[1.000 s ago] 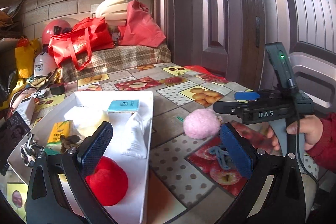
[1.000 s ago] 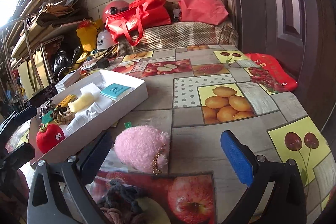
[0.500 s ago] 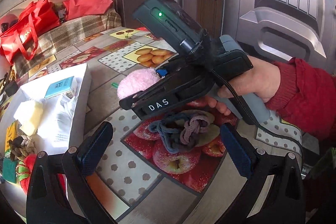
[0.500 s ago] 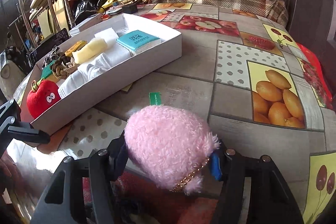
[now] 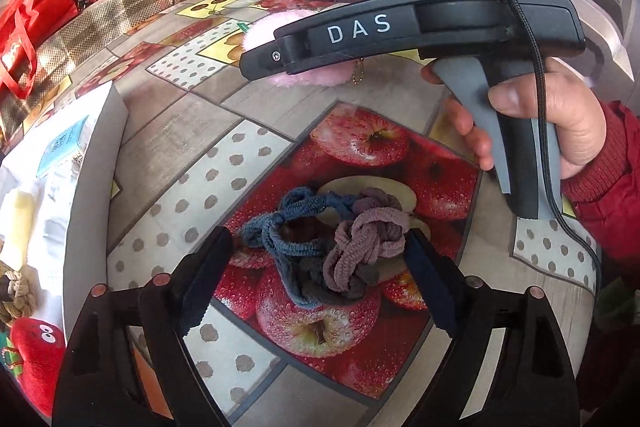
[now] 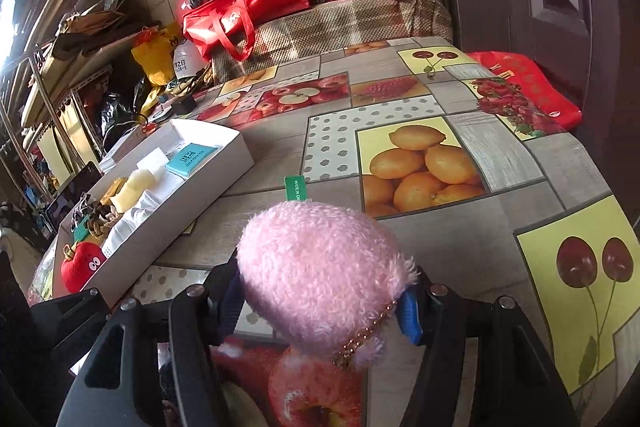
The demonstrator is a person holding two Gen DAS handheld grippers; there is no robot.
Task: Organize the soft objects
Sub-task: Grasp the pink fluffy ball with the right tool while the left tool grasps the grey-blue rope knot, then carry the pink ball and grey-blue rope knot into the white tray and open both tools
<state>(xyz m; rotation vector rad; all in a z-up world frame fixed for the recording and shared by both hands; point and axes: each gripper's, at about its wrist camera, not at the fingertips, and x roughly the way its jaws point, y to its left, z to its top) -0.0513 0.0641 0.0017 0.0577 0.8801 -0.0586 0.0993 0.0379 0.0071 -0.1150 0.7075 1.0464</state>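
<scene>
My right tongs (image 6: pixel 320 311) are clamped on the pink plush ball (image 6: pixel 320 271), above the surface (image 6: pixel 460 247). My left tongs (image 5: pixel 318 281) stand open around the tangled hair ties (image 5: pixel 332 239), lying beside the white box (image 5: pixel 94 163).

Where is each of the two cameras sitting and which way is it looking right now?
Left wrist: on the left gripper, looking down at the hair ties between its fingers; the right hand shows too.
Right wrist: on the right gripper, looking across the table past the pink plush it grips, toward the bags by the wall.
Shared: the pink plush, white box and fruit-print tablecloth.
</scene>
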